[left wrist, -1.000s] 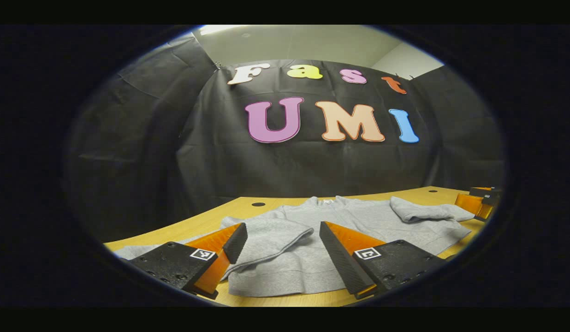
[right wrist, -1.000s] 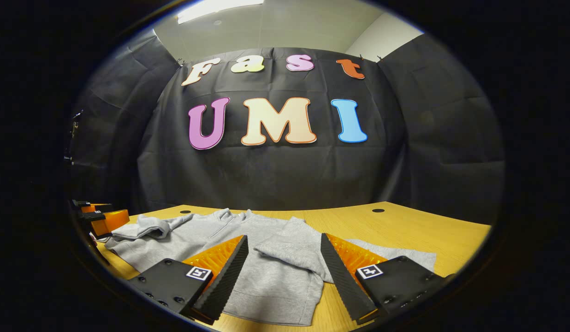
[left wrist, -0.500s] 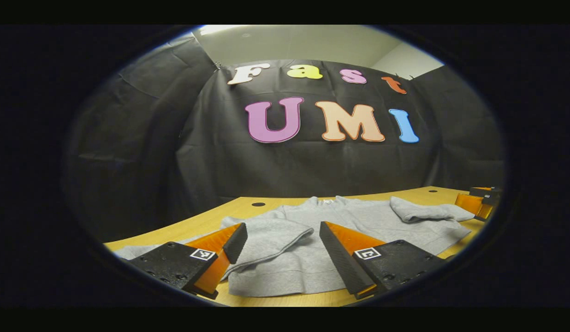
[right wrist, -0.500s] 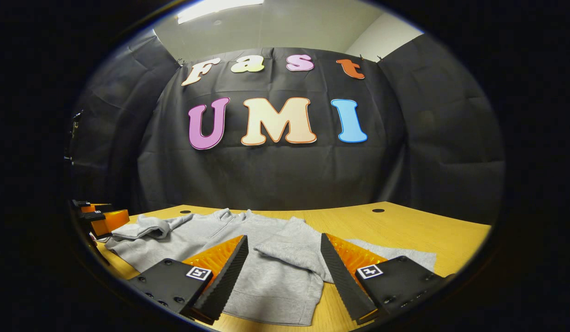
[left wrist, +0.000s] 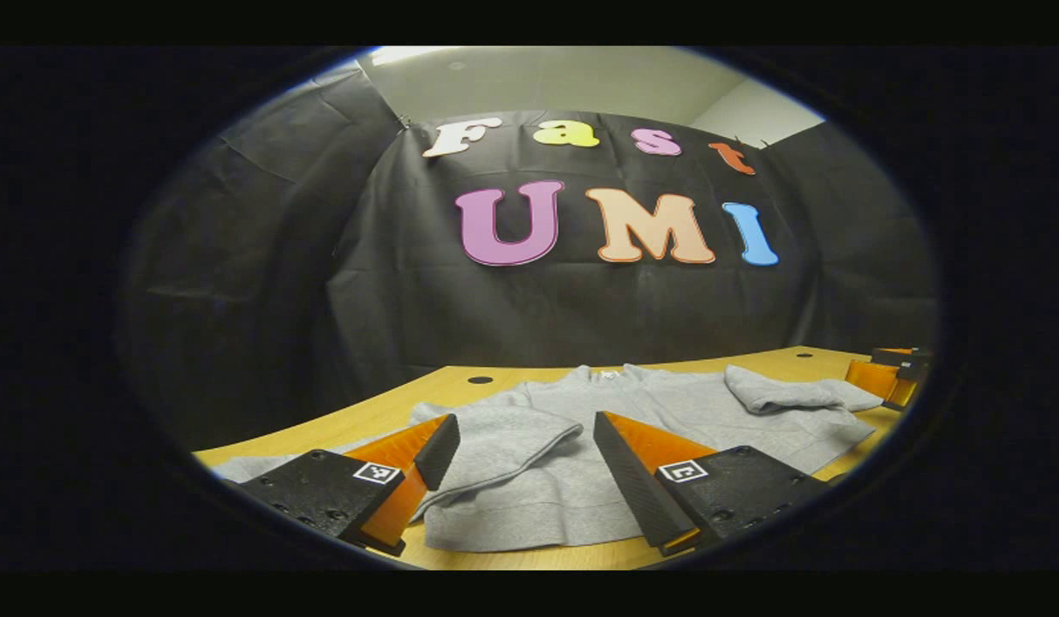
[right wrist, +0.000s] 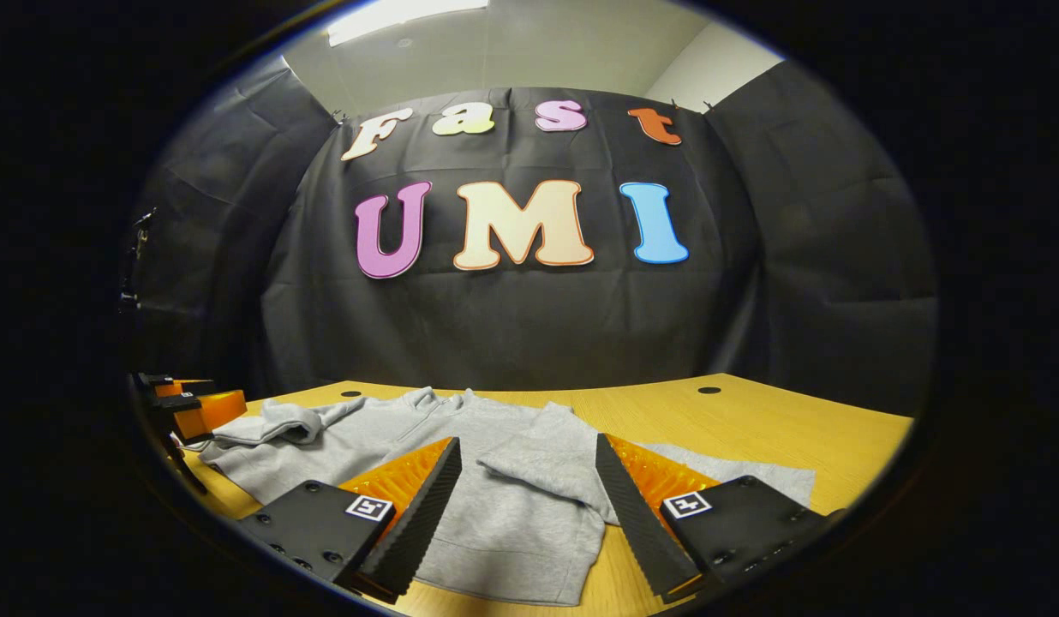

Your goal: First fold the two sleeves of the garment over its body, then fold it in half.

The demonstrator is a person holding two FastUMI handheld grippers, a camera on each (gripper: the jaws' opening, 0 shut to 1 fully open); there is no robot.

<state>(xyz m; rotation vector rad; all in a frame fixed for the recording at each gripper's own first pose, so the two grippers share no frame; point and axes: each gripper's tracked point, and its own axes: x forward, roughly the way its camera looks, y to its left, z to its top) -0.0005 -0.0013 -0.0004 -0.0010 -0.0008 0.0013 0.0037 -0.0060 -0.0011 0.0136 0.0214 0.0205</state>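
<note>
Black cloth walls close off the booth behind a wooden tabletop [left wrist: 392,411], and a pale ceiling shows above them. Seen from the left gripper view, your left tool [left wrist: 521,454] hangs low over the near edge with its fingers spread wide and nothing between them. A grey sweatshirt [left wrist: 632,411] lies flat on the tabletop, collar toward the back wall and hem toward you. One sleeve [left wrist: 504,437] is already folded over the body and sits in the gap between the spread fingers, just beyond them. A second sleeve [left wrist: 795,394] lies bunched on the far side of the garment. Just past it, at the edge of the view, sits your other tool [left wrist: 889,377]. A small dark hole [left wrist: 480,379] marks the tabletop near the back wall.

Seen from the right gripper view, your right tool [right wrist: 525,497] is likewise spread open and empty, low over the sweatshirt's [right wrist: 409,428] hem. A folded sleeve [right wrist: 555,458] lies across the body between the two fingers, apart from both. Beyond the garment's far side the bunched sleeve [right wrist: 281,420] rests close to your left tool [right wrist: 191,407]. Bare wood [right wrist: 752,428] stretches away on the other side, broken by two dark holes [right wrist: 708,390].
</note>
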